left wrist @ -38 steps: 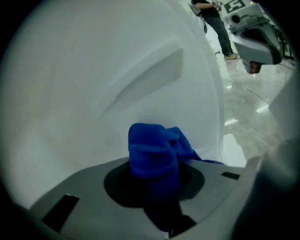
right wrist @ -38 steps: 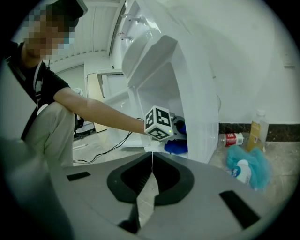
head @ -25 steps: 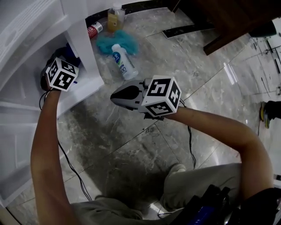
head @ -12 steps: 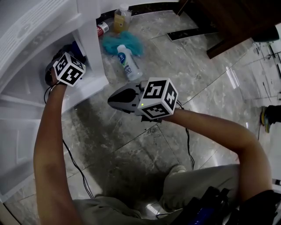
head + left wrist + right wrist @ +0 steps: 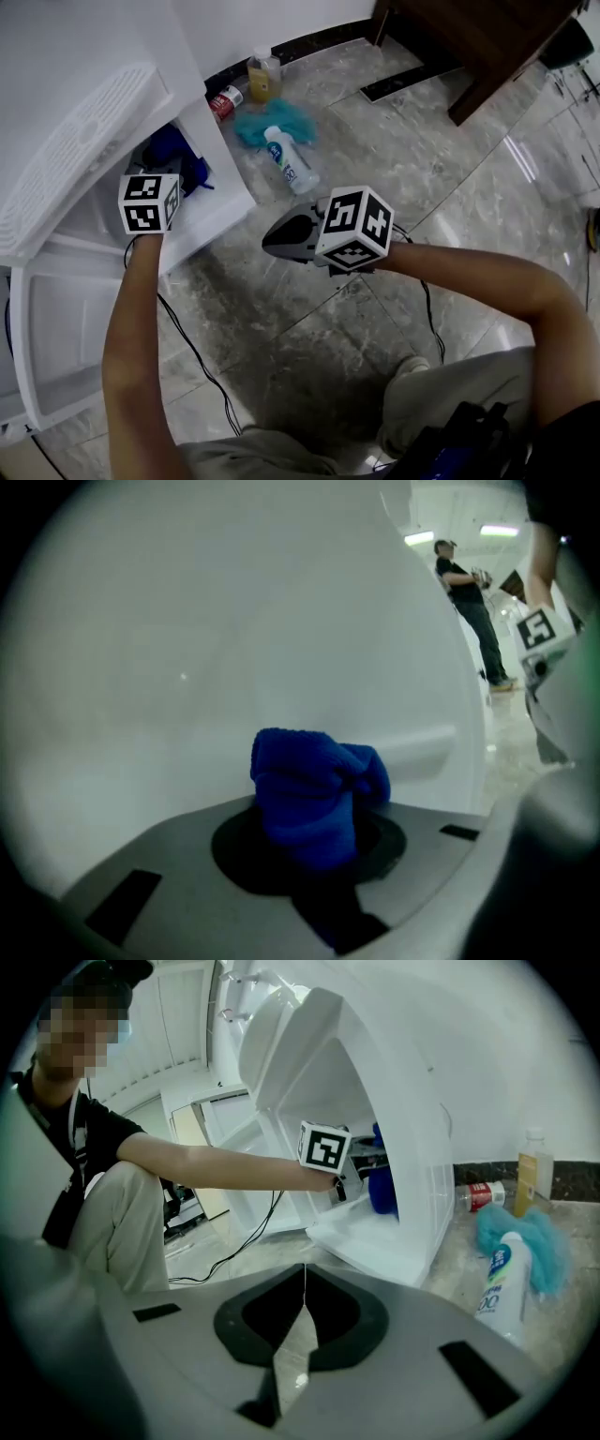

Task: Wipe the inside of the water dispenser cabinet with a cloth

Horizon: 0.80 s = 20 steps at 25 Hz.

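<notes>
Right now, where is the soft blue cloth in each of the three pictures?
Head view: soft blue cloth upper left, inside the white plastic cabinet.
Left gripper view: centre, pinched between the fingers.
Right gripper view: right of centre, inside that cabinet.
Shared landmark: the cabinet.

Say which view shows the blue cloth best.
Left gripper view: the blue cloth sits large and centred, clamped by the left gripper. Head view shows a dark blue patch past the marker cube; right gripper view, a small blue bit inside the cabinet.
</notes>
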### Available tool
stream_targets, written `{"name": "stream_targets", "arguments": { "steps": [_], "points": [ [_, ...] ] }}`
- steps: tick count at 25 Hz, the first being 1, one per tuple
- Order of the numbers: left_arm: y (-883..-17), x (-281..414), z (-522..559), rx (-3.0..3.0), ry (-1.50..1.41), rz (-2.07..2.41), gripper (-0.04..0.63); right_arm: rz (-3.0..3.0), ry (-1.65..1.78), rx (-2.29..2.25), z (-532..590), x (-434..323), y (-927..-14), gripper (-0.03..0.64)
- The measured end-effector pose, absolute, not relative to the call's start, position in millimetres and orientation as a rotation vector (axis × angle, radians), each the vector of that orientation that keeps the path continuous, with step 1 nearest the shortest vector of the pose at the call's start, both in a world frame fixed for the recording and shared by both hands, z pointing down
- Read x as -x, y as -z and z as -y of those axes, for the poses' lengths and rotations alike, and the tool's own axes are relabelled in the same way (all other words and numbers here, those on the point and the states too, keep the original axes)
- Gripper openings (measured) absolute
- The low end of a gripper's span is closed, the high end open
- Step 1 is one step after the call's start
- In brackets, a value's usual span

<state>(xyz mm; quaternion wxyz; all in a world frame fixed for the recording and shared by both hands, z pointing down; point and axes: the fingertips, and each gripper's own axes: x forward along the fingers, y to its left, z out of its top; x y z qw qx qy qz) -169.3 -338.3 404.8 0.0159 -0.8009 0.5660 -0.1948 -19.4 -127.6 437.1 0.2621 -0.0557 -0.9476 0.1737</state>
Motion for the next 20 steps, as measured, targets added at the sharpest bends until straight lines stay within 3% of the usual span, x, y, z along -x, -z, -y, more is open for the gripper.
{"name": "stream_targets", "arguments": {
  "steps": [13,16,20],
  "points": [
    [-248.0,176.6,325.6,2.372,-0.423,-1.943,0.078,2.515,-0.340,0.268,97.3,23.5,-433.2,0.000],
    [-247.2,184.5,335.6,2.291,-0.510,-2.014,0.066,2.497,-0.359,0.265,95.3,14.0,-439.3,0.000],
    [-248.9,201.9,354.9,2.161,-0.390,-2.111,0.066,2.481,-0.375,0.248,98.4,1.8,-445.7,0.000]
  ]
}}
